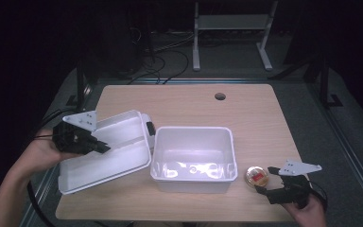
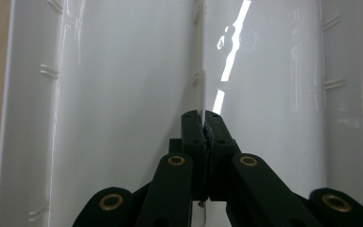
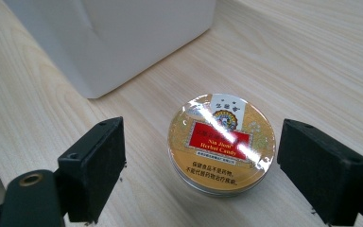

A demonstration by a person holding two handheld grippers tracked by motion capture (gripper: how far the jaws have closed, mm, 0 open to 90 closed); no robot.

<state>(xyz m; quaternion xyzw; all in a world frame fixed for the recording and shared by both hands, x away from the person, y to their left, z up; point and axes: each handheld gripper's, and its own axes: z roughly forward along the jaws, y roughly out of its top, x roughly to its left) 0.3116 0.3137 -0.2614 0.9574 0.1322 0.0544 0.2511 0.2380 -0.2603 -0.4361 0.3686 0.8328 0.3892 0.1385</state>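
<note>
1. High view: the left gripper [image 1: 90, 142] is clenched on the white lid [image 1: 111, 151], which it holds tilted at the left of the table [image 1: 189, 101], its right edge just beside the open white bin [image 1: 193, 158]. The right gripper [image 1: 276, 187] rests near the front right corner with its jaws spread. The round tin [image 1: 256, 177] lies on the wood between that gripper and the bin's right wall, so the right hand is by far the nearer one to it.

2. Left gripper view: the two black jaws are pressed together on a thin raised rib of the lid [image 2: 123, 94]. The rib runs straight away from the fingertips, along the lid's long axis.

3. Right gripper view: the fingers [image 3: 97, 165] stand wide apart and hold nothing. The tin [image 3: 221, 144] lies flat just ahead of them, centred between the pads and touching neither. The bin [image 3: 123, 38] stands close behind the tin. A straight push forward looks likely to bracket the tin, though the bin wall leaves little room beyond.
</note>
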